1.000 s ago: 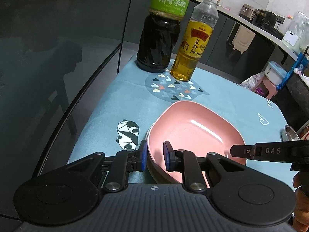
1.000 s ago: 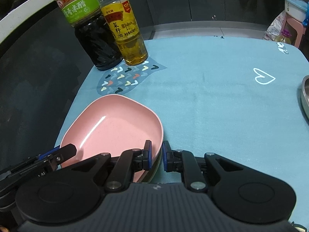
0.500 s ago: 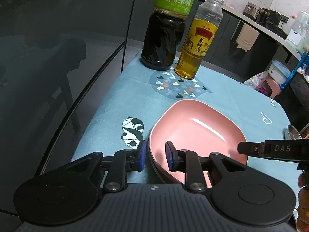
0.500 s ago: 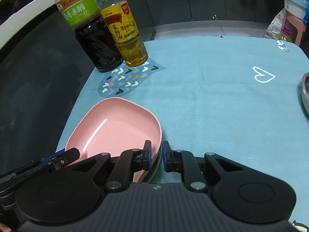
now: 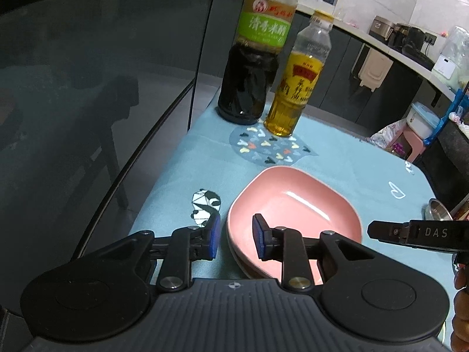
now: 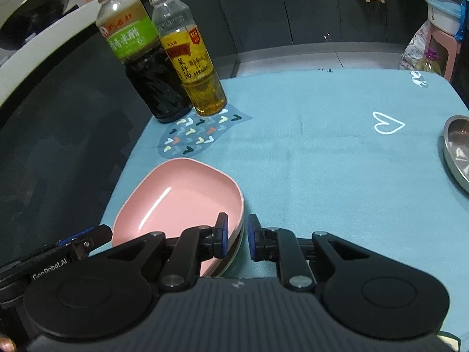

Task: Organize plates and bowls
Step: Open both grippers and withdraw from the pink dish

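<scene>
Blue-clothed tabletop (image 6: 322, 161), pink plate (image 5: 293, 214) stacked near two far bottles (image 5: 255, 67). Left gripper (image 5: 234, 239) and right gripper (image 6: 236, 236) straddling opposite rims, fingers just parted narrowly, gripping nothing.

A dark vinegar bottle (image 5: 252, 67) and rapeseed-oil bottle (image 5: 299, 85) stand touching at the blue tablecloth's (image 6: 322, 152) far corner.

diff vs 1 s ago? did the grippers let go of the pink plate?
Yes. Both grippers have just been opening. The left gripper and the right gripper each straddle an edge of the pink plate, pads now off the rim; a second ago they pinched it. Both cameras have drawn back a little, so the plate looks smaller. The plate lies on the blue cloth. The dark bottle and oil bottle are unmoved.
</scene>
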{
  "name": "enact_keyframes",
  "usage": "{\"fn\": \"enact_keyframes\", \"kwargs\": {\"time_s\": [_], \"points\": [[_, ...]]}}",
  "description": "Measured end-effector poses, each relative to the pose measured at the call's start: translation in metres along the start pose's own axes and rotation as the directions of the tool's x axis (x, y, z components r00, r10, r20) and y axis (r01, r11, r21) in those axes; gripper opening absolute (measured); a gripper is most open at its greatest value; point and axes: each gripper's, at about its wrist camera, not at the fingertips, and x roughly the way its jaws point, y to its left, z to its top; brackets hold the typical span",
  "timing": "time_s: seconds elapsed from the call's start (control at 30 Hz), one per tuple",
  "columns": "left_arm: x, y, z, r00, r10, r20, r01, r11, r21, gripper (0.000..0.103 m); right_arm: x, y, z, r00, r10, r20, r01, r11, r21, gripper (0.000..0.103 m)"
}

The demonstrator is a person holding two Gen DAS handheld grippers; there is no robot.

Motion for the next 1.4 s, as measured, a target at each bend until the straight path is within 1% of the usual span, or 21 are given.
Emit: {"fn": "enact_keyframes", "kwargs": {"time_s": [0.17,0.3,0.43,0.57,0.67,0.77,0.87,1.0,1.3,1.4], "points": [[-0.010,-0.010,0.001,1.000,-0.014,0.017,0.014,1.000,0.016,0.023,-0.011,-0.007,-0.003,1.000,0.007,0.021,-0.007,1.000,0.006,0.013],[-0.013,-0.021,-0.001,1.000,-0.026,0.016,0.026,0.999,0.036,0.024,-0.021,-0.017,-0.004,0.999,0.012,0.042,-0.013,1.000,0.025,0.013],[-0.016,-0.031,-0.001,0.999,-0.036,0.017,0.035,0.998,0.049,0.024,-0.032,-0.029,-0.008,0.996,0.023,0.085,-0.026,0.999,0.036,0.013],[-0.017,-0.044,-0.001,0.999,-0.045,0.016,0.043,0.997,0.071,0.024,-0.040,-0.038,-0.011,0.994,-0.007,0.108,0.004,1.000,0.030,0.013],[-0.018,-0.056,-0.001,0.998,-0.057,0.012,0.055,0.994,0.093,0.025,-0.046,-0.049,-0.013,0.992,-0.031,0.123,0.026,0.999,0.048,0.013],[-0.018,-0.067,-0.003,0.998,-0.067,0.008,0.065,0.991,0.116,0.025,-0.054,-0.061,-0.016,0.984,-0.049,0.170,0.038,0.997,0.066,0.013],[-0.017,-0.077,-0.005,0.997,-0.073,0.001,0.072,0.989,0.131,0.025,-0.061,-0.072,-0.019,0.977,-0.044,0.208,0.028,0.996,0.080,0.013],[-0.017,-0.092,-0.006,0.997,-0.082,-0.006,0.082,0.984,0.159,0.025,-0.065,-0.086,-0.019,0.978,-0.025,0.207,0.003,0.994,0.107,0.013],[-0.013,-0.135,-0.008,0.992,-0.120,-0.030,0.124,0.964,0.236,0.025,-0.079,-0.114,-0.024,0.970,-0.078,0.232,0.045,0.989,0.143,0.013],[-0.009,-0.149,-0.010,0.990,-0.134,-0.049,0.142,0.955,0.260,0.025,-0.084,-0.124,-0.025,0.967,-0.092,0.237,0.056,0.986,0.157,0.013]]}}
